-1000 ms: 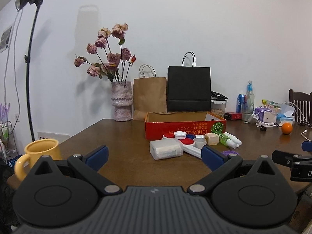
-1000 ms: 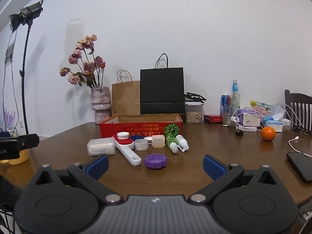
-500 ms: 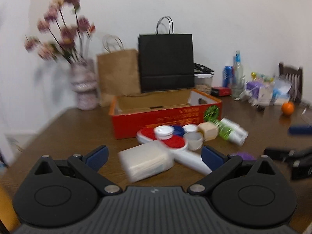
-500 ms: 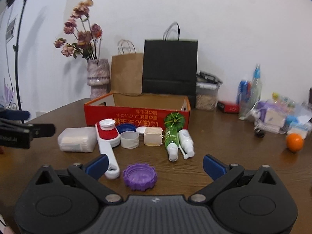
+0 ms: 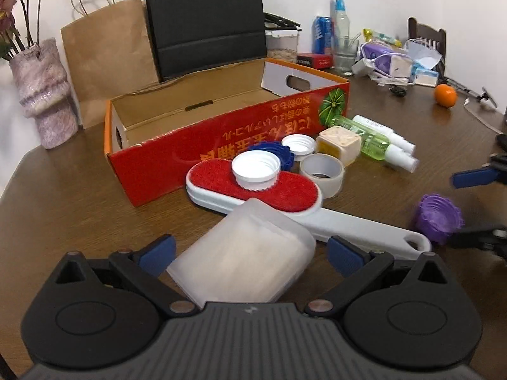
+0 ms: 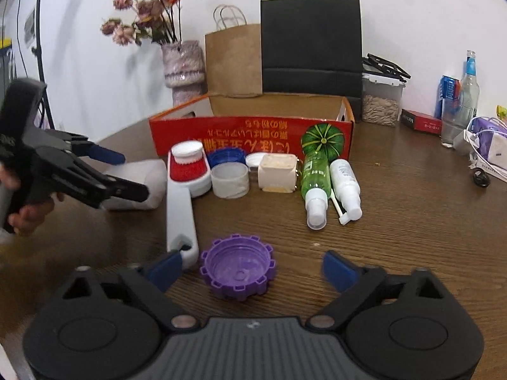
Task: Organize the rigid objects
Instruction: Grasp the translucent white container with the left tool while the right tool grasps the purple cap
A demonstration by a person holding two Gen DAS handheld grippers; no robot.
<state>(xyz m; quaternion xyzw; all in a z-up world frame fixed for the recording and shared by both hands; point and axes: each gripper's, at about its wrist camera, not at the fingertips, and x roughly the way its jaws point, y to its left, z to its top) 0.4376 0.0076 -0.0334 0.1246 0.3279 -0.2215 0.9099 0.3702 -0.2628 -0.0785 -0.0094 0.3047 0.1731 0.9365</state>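
Note:
A translucent white box (image 5: 244,266) lies on the table between the fingers of my left gripper (image 5: 250,251), which is open, its pads just clear of the box's sides. In the right wrist view, a purple cap (image 6: 237,272) sits mouth up between the fingers of my right gripper (image 6: 250,269). Its jaws are closing with gaps still on both sides. Behind stands an open red cardboard box (image 6: 253,133), empty as far as I see. In front of it lie a red lint brush (image 5: 285,190) with a white cap (image 5: 255,169) on it, a beige cube (image 6: 277,172) and two spray bottles (image 6: 313,183).
A blue cap (image 5: 279,155), another white cap (image 5: 298,144) and a translucent ring (image 5: 321,174) crowd the brush. A vase (image 5: 44,95), brown bag (image 5: 104,53) and black bag (image 5: 206,22) stand behind the box. An orange (image 5: 445,95), bottles and cables fill the far right.
Both grippers have come forward and tipped down toward the table. The left now straddles the translucent box, the right straddles the purple cap, and the right jaws have narrowed a little.

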